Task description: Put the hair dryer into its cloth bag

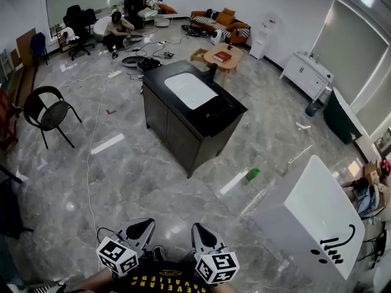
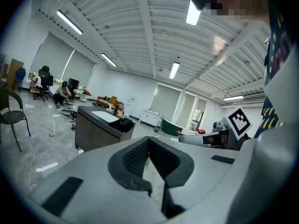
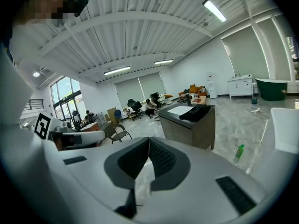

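Two claws (image 1: pixel 140 227) (image 1: pixel 202 232) (both closed)

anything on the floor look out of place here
A small green plastic bottle stands out. It sits alone on the open grey marble floor, between the dark cabinet and the white table, where someone walking through could step on it. I see no spill around it.

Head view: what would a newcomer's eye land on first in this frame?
A dark cabinet stands alone mid-floor, with a white panel and a dark bundle on top. At the bottom edge the left gripper and right gripper sit side by side, jaws together, empty. A green bottle lies on the floor, lower right of the cabinet.
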The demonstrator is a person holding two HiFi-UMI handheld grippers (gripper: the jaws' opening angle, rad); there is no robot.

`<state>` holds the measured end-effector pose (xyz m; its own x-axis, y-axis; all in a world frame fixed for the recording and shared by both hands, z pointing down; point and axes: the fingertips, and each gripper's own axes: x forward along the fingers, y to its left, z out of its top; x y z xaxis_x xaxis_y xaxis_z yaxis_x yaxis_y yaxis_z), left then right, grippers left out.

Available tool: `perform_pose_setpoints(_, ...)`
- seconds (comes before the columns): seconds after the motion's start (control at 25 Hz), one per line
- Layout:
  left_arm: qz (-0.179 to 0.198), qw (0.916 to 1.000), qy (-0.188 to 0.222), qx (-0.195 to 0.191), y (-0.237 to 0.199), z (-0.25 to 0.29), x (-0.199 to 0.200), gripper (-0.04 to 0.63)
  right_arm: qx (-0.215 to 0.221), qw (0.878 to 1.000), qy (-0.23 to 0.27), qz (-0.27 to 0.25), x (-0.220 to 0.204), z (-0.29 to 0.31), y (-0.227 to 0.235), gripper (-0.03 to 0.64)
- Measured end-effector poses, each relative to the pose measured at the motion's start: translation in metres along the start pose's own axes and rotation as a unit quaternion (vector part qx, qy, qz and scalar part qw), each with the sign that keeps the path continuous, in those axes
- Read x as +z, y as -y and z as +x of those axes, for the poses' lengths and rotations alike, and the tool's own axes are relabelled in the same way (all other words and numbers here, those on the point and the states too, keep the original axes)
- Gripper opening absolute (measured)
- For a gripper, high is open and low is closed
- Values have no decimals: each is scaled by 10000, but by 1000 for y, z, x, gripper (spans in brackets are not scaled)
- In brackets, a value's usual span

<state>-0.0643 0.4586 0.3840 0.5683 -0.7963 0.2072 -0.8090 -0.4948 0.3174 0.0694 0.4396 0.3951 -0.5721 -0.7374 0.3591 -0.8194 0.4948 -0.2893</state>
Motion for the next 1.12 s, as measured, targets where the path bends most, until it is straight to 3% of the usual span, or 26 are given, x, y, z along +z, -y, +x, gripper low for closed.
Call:
perform_pose_setpoints(0.44, -254, 9989, -175, -366, -19, 22, -13, 3, -236, 9989, -410, 1, -14, 26, 2, 8)
perform_pose_setpoints(0.8, -161, 9996, -140, 167, -65, 46, 8, 3, 286, 9987, -415, -64, 12, 88, 10, 8)
perform_pose_setpoints(1.12, -70, 9991, -126, 392, -85, 105, 38, 3, 507, 9976, -465, 37, 48, 136, 54, 8)
